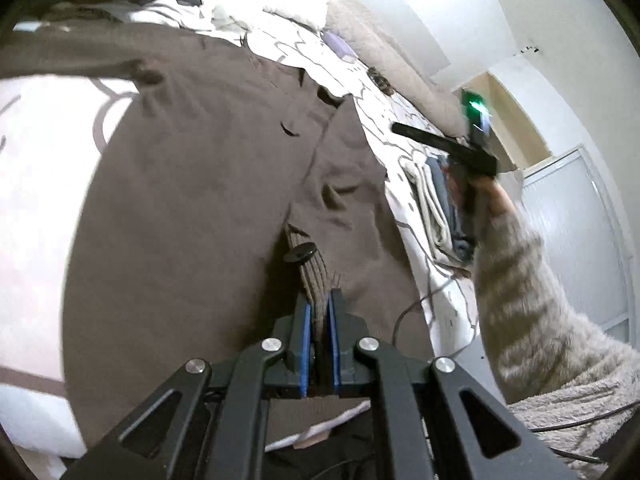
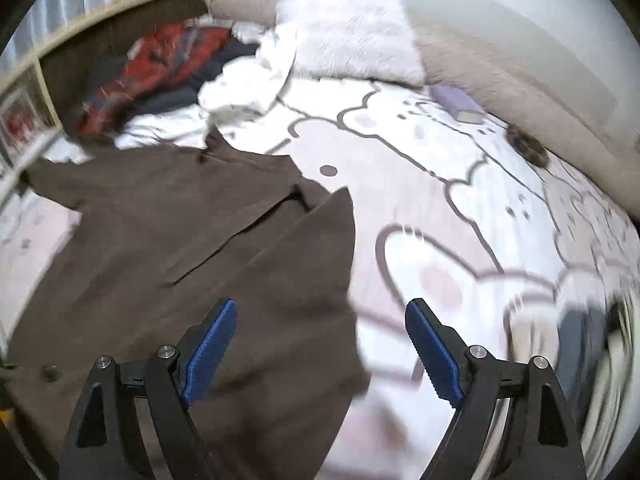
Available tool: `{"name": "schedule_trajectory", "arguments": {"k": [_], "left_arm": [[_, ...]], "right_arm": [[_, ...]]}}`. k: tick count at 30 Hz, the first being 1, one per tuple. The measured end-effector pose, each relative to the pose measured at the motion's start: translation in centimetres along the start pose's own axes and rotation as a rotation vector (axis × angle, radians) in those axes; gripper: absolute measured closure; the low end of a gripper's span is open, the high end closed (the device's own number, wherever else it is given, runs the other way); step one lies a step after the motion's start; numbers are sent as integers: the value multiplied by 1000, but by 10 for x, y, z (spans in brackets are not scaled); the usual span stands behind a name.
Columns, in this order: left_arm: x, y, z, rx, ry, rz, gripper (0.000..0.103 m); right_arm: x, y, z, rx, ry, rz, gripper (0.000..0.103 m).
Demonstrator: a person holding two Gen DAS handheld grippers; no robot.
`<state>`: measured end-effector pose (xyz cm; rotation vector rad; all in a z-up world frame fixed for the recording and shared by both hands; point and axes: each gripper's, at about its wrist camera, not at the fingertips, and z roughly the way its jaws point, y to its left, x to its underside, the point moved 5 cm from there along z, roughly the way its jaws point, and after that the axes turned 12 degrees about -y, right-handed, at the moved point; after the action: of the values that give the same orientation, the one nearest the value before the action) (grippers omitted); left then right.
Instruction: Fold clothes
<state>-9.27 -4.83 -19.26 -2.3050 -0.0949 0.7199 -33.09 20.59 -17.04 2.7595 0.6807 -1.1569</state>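
A brown button-up cardigan (image 1: 192,184) lies spread on a bed with a white and pink bear-print cover (image 2: 420,208). My left gripper (image 1: 319,308) is shut on the cardigan's ribbed hem next to a dark button (image 1: 300,251). My right gripper (image 2: 322,316) is open and empty, hovering above the cardigan's right edge (image 2: 280,280); one blue pad is over the fabric, the other over the bedcover. The right gripper also shows in the left wrist view (image 1: 460,148), held up in a hand with a fuzzy striped sleeve.
A pile of unfolded clothes, red plaid (image 2: 160,64) and white (image 2: 248,76), sits at the far end by a fluffy white pillow (image 2: 352,32). A purple book (image 2: 456,104) lies near a beige bolster. Folded clothes (image 1: 436,208) are stacked at the right. A cable (image 1: 412,312) runs near the hem.
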Motion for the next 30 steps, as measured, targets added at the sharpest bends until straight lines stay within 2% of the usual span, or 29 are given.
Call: {"name": "schedule_trajectory", "arguments": {"k": [2,4,5,6,7,11,13,16,18,20,22,24,25,27,30], "left_arm": [[-6,5,-1,-8,6,-11,95],[-8,9,-1,-11,18,-33,95],[-10,11,-2,-18,22,-39,95],[-14,11,-2,-28,23,-38,95],[-18,11,-5,-30,18,-33,95],[-50,-3,-14,-6,-24,42,95],[-71,-12,-10,-23,-35,121,95],[-107,-13,5,-69,-50,223,95],[-129,0,18,-121,-50,257,95],[-153,25,32,-185,-44,266,95],[-171,52,39,-243,-39,247,95],[-174,68,40,-257,-38,213,95],[-175,75,40,-263,-37,197,95],[-166,81,39,-263,-25,182,95],[-145,83,33,-231,-2,153,95]], "right_arm": [[-12,-3,45,16,41,-48,24],[-11,-7,76,10,88,-40,45],[-7,-11,91,7,115,-20,73],[-2,-16,105,3,142,0,92],[2,-21,116,-3,158,24,92],[8,-62,98,-52,36,198,97],[16,-102,89,-57,-22,371,101],[33,-147,91,53,-22,480,103],[40,-161,94,70,-7,511,103],[37,-162,92,62,-18,490,103],[25,-145,82,-46,-37,449,103],[9,-114,74,-120,-30,352,103],[2,-96,67,-147,-28,288,103],[-9,-70,61,-128,-40,150,103],[-18,-48,65,-145,-19,65,103]]}}
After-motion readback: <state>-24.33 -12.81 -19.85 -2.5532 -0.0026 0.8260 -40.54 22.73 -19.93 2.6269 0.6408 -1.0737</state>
